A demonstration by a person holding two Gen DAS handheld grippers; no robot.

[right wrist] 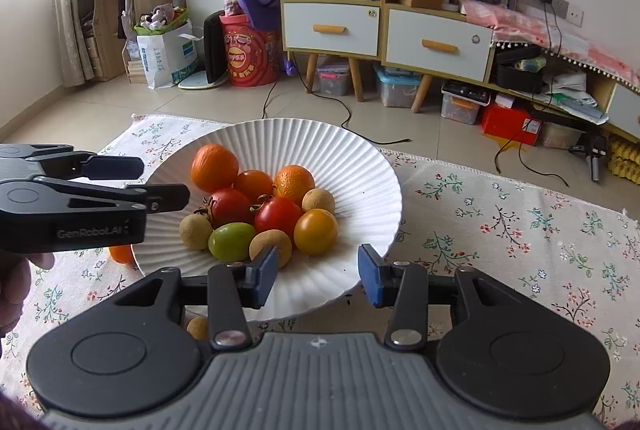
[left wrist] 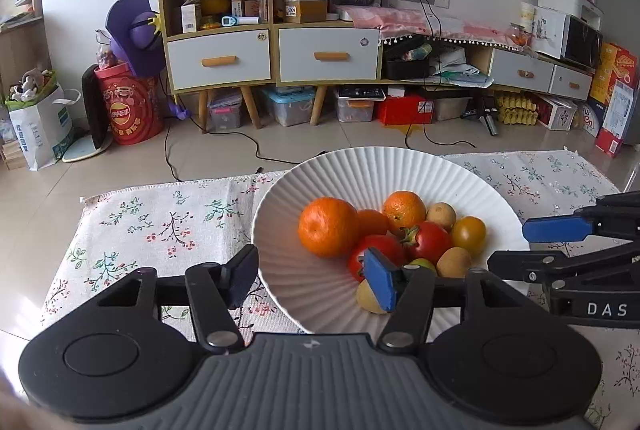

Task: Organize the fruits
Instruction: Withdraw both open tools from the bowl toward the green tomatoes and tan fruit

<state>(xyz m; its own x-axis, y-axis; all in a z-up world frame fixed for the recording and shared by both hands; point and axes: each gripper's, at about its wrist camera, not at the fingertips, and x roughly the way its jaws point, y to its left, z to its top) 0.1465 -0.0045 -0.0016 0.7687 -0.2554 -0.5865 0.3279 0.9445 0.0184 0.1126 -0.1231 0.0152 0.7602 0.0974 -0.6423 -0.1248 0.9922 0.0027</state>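
Observation:
A white ribbed bowl on the floral cloth holds oranges, red tomatoes, a yellow tomato, a green one and small brown fruits. My left gripper is open over the bowl's near-left rim, empty. My right gripper is open over the bowl's near rim, empty. Each gripper shows in the other's view, the left one and the right one. A small orange fruit and a brown fruit lie on the cloth beside the bowl.
The floral cloth covers a low table. Beyond it are tiled floor with cables, a cabinet with drawers, storage boxes and a red drum.

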